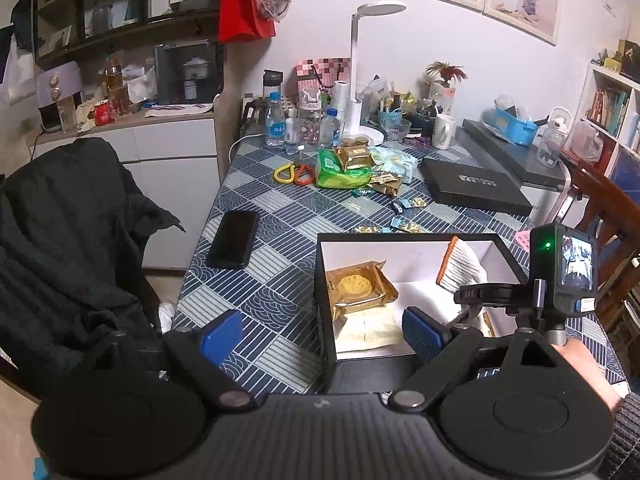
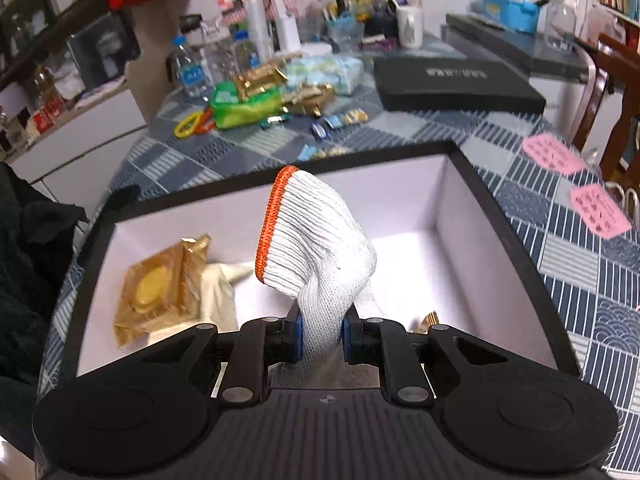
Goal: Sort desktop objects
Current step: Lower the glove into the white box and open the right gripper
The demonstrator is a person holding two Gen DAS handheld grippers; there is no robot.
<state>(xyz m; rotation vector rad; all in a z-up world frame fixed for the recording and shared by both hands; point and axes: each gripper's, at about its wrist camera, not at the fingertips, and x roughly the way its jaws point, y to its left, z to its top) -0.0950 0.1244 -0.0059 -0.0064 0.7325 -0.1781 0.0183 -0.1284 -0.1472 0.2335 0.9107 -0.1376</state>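
A black box with a white inside (image 1: pixel 326 304) (image 2: pixel 476 184) stands on the near part of the table. Inside it lie a gold snack packet (image 1: pixel 360 286) (image 2: pixel 154 286) and a cream paper piece (image 2: pixel 218 300). My right gripper (image 2: pixel 322 338) is shut on a white knitted glove with an orange cuff (image 2: pixel 316 236) (image 1: pixel 460 266), held over the box's inside. My left gripper (image 1: pixel 320 334) stands open, straddling the box's near left corner, with nothing held.
Farther back lie a green bag (image 1: pixel 342 172), gold packets (image 1: pixel 356 156), small candies (image 1: pixel 404 204), yellow and orange clips (image 1: pixel 294 174), a black phone (image 1: pixel 234 238), a flat black lid (image 1: pixel 476 186) and pink notes (image 2: pixel 554 154). Bottles, a lamp and cups line the wall side. A dark garment drapes a chair (image 1: pixel 68 240) at left.
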